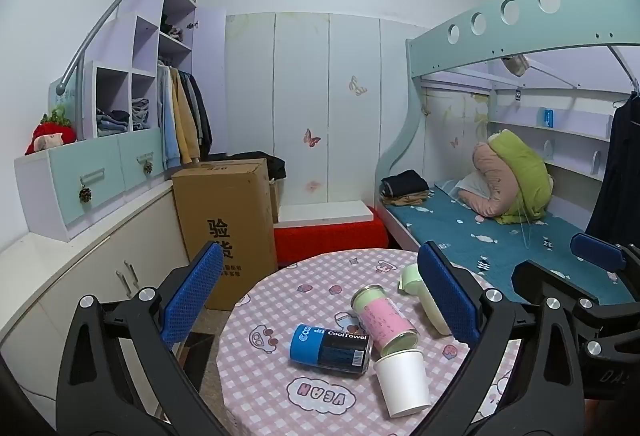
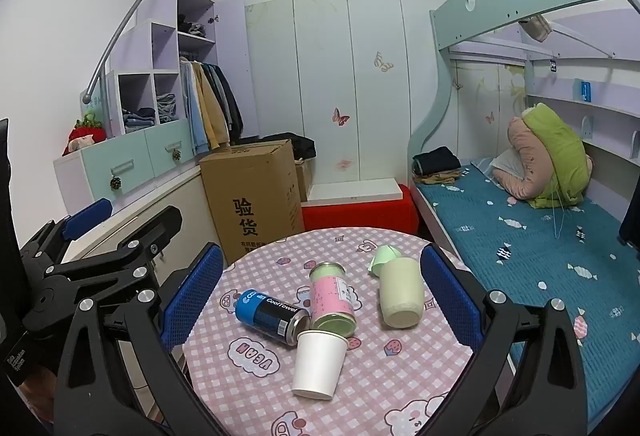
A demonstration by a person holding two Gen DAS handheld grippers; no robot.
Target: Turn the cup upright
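A white paper cup [image 1: 402, 382] [image 2: 319, 364] lies on its side on the round pink checked table [image 1: 280, 412] [image 2: 400, 376], near the front. A blue-black "CoolTowel" can [image 1: 330, 350] [image 2: 272, 316], a pink-green can [image 1: 384, 320] [image 2: 332, 300] and a cream cup with a green lid [image 1: 428, 296] [image 2: 400, 292] lie beside it. My left gripper [image 1: 320, 300] is open, above the table, holding nothing. My right gripper [image 2: 322, 300] is open, above the table, holding nothing. The right gripper also shows in the left wrist view [image 1: 600, 260]; the left gripper shows in the right wrist view [image 2: 92, 220].
A cardboard box [image 1: 228, 228] [image 2: 256, 196] and a red stool [image 1: 332, 236] [image 2: 360, 212] stand behind the table. White cabinets [image 1: 80, 276] run along the left. A bunk bed with a blue sheet [image 1: 500, 236] [image 2: 540, 236] stands on the right.
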